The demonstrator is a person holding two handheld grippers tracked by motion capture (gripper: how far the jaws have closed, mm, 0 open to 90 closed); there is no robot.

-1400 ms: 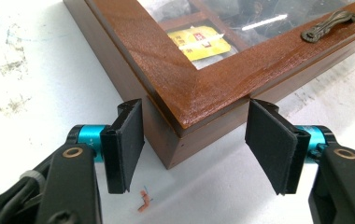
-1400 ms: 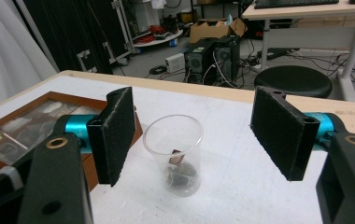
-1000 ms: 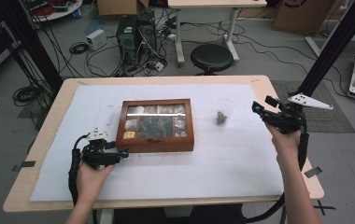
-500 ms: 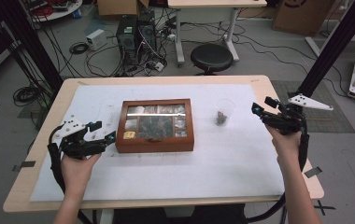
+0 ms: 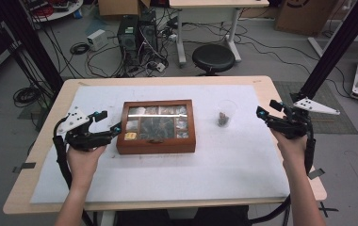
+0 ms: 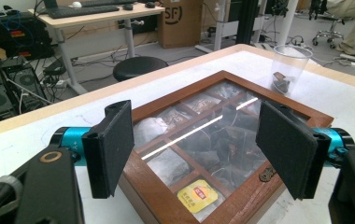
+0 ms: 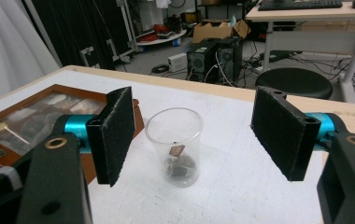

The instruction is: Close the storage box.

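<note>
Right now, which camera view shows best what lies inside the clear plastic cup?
The right gripper view: the clear plastic cup stands close, between the open jaws, with a dark tea bag and tag at its bottom. The left gripper view shows it far off; the high view shows it small.

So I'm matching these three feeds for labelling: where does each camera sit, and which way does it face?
High view: above the person's side, looking forward and down at the table; both forearms, left hand-held gripper, right hand-held gripper.
Left gripper view: rides that gripper, over the closed wooden tea box; open jaws.
Right gripper view: rides its gripper, facing the plastic cup; open jaws.
Shared: box and cup appear in all three.
</note>
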